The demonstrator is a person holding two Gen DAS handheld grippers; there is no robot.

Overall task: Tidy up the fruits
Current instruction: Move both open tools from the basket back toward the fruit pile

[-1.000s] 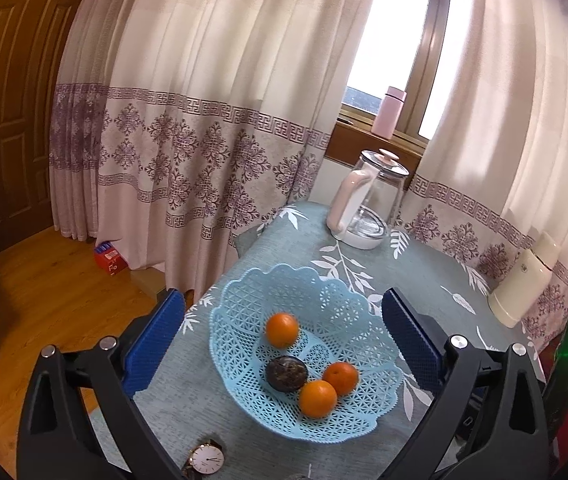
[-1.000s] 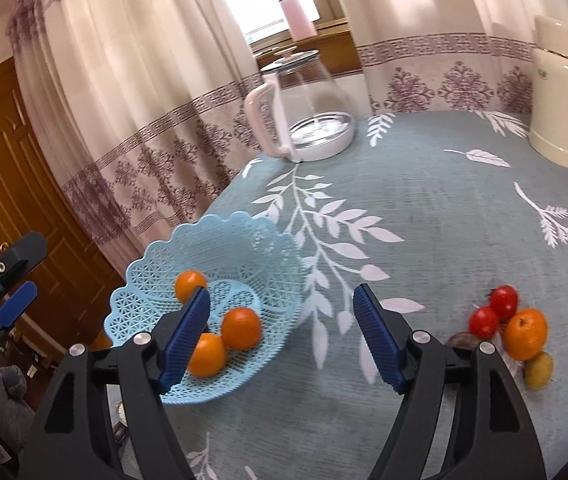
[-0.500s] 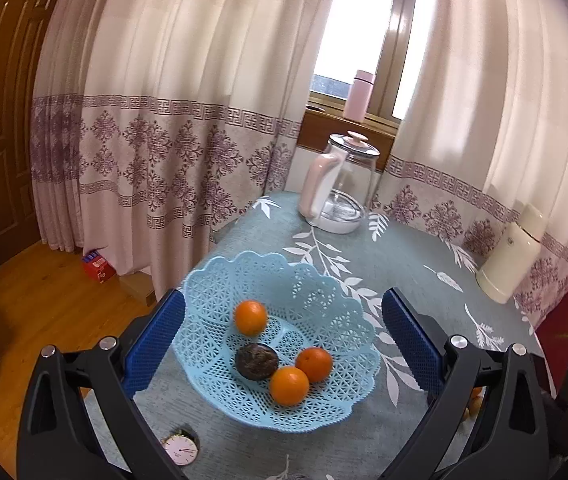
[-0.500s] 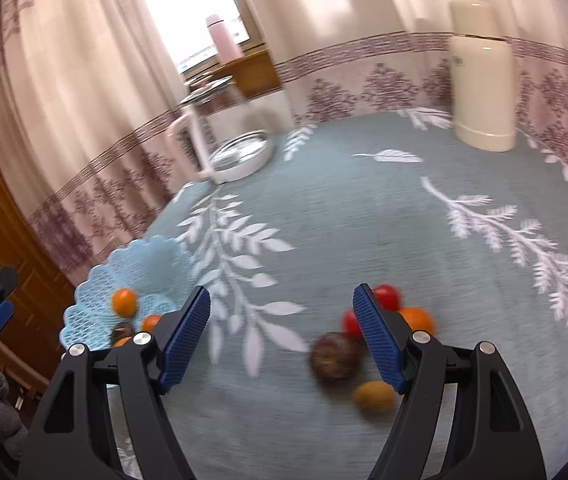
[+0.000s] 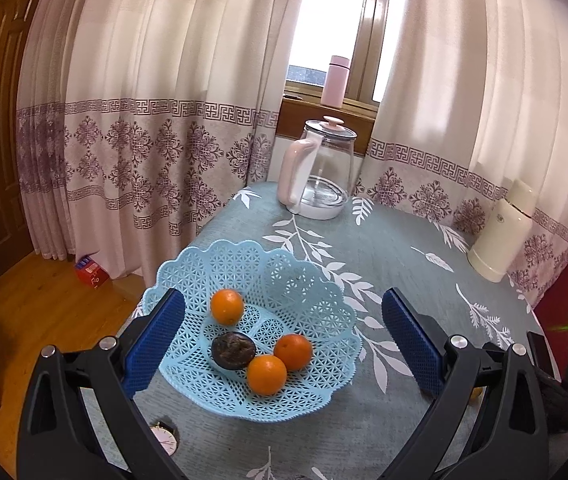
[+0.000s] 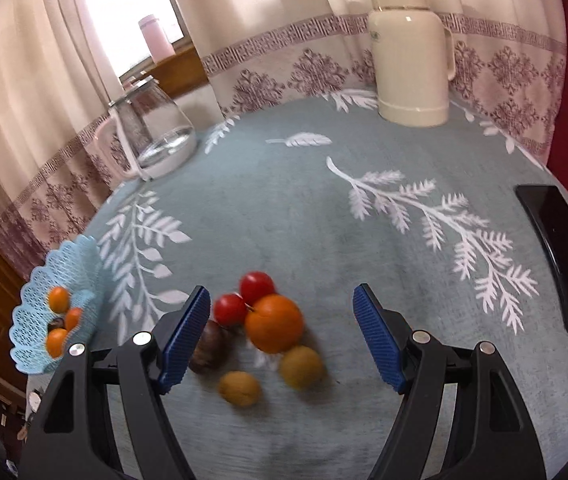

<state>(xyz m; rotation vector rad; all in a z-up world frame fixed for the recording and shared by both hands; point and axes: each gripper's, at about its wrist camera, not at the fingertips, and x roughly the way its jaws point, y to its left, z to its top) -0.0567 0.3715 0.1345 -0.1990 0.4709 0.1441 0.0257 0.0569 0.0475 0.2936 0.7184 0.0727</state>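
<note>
Right claw [image 6: 279, 332], spread wide and empty, framed the loose orange [image 6: 273, 323] at lower centre for pickup; left claw [image 5: 279, 346], likewise wide, straddled the blue basket [image 5: 304, 276].

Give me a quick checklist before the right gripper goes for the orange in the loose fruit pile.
1. Right gripper open and empty: ok.
2. Orange between the jaws' line of approach: ok.
3. Room around the orange: not ok; two red tomatoes and a yellow fruit crowd it.
4. Space in the blue basket: ok; it holds three oranges and one dark fruit.
5. Left gripper open, empty, above the basket: ok.
6. Sharp view of the pile: not ok, blurred.
</note>
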